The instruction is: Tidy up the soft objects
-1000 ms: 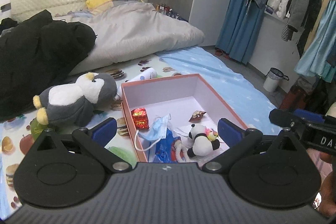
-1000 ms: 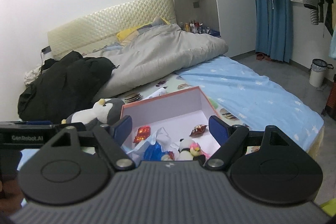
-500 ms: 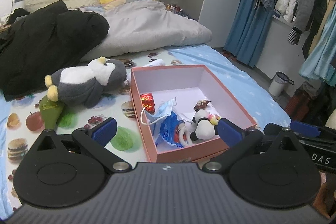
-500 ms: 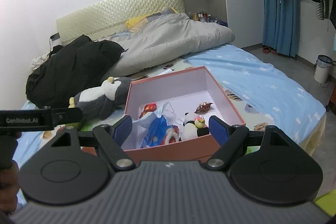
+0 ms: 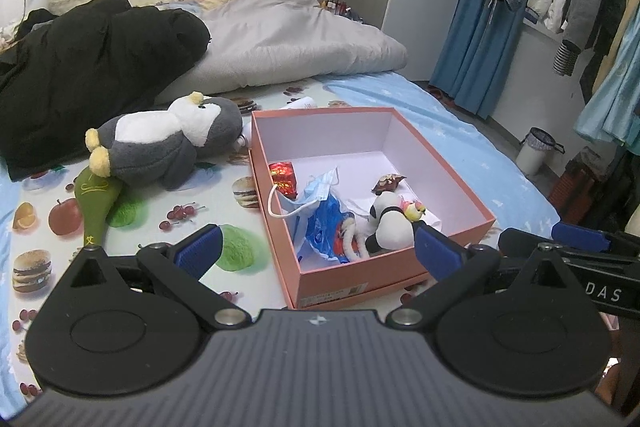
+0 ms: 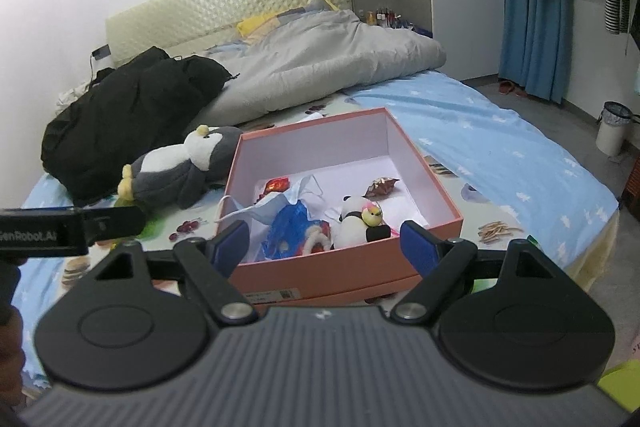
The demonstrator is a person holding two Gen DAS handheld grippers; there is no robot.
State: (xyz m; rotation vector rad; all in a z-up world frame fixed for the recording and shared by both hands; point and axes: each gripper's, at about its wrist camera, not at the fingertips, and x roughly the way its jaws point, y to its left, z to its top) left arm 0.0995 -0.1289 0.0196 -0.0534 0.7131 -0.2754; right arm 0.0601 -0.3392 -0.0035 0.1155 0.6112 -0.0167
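- The black coat lies heaped at the far left of the bed, well apart from the box and beside the grey duvet; it plays no part in the step in hand.
- The penguin plush lies on its side on the fruit-print sheet, just beside the left wall of the pink box and outside it. A green paddle-shaped thing pokes out from under its feet.
- The left gripper hangs low over the sheet at the box's near left corner, its jaws spread wide and empty.
- Inside the box sit a red foil packet, a blue face mask, a blue plastic bag and a small panda plush, all crowded toward the near wall; the far half of the box floor is bare.
- The right gripper faces the box's near wall, jaws spread wide with nothing between them, the panda plush straight ahead.
- Judgement: this looks like the approach step, before any grasp. The penguin seems the likeliest soft thing left to put away.
- The next move probably calls for the left gripper to swing left to the penguin, close on its body and lift it over the box wall into the bare far half.
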